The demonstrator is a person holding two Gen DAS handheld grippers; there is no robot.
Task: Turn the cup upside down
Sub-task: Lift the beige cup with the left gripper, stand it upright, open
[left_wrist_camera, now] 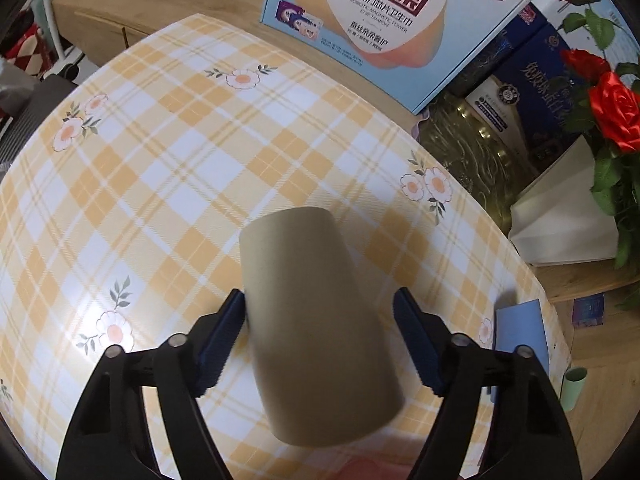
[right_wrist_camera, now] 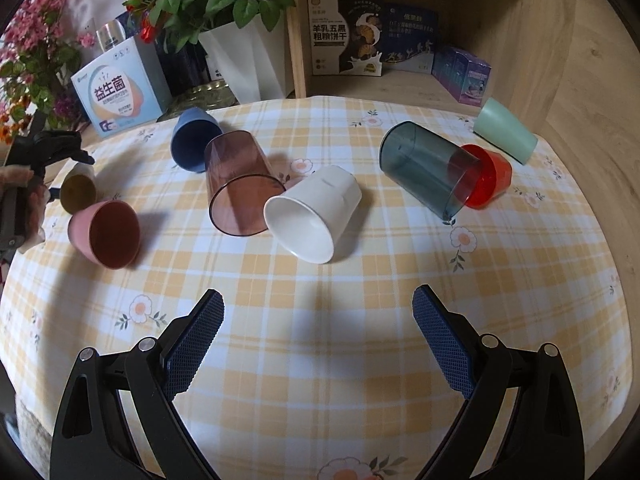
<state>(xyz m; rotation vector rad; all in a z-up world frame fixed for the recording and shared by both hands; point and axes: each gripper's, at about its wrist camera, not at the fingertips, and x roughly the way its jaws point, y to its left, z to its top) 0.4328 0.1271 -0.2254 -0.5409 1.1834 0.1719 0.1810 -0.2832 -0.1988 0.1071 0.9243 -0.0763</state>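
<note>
An olive-tan cup (left_wrist_camera: 316, 320) sits between the fingers of my left gripper (left_wrist_camera: 320, 304), its base pointing away and its wide mouth toward the camera, above the checked tablecloth (left_wrist_camera: 160, 184). The left pad touches the cup; a small gap shows at the right pad. The same cup (right_wrist_camera: 78, 194) and the left gripper (right_wrist_camera: 52, 152) show at the far left in the right wrist view. My right gripper (right_wrist_camera: 318, 312) is open and empty above the tablecloth (right_wrist_camera: 320, 360), short of a white cup (right_wrist_camera: 316, 216) lying on its side.
Lying on the cloth: pink cup (right_wrist_camera: 106, 234), purple clear cup (right_wrist_camera: 240, 188), navy cup (right_wrist_camera: 194, 144), teal clear cup (right_wrist_camera: 428, 168) over a red cup (right_wrist_camera: 486, 176), green cup (right_wrist_camera: 506, 136). Boxes (left_wrist_camera: 372, 20), roses (left_wrist_camera: 612, 112) and a white vase (right_wrist_camera: 248, 60) stand behind.
</note>
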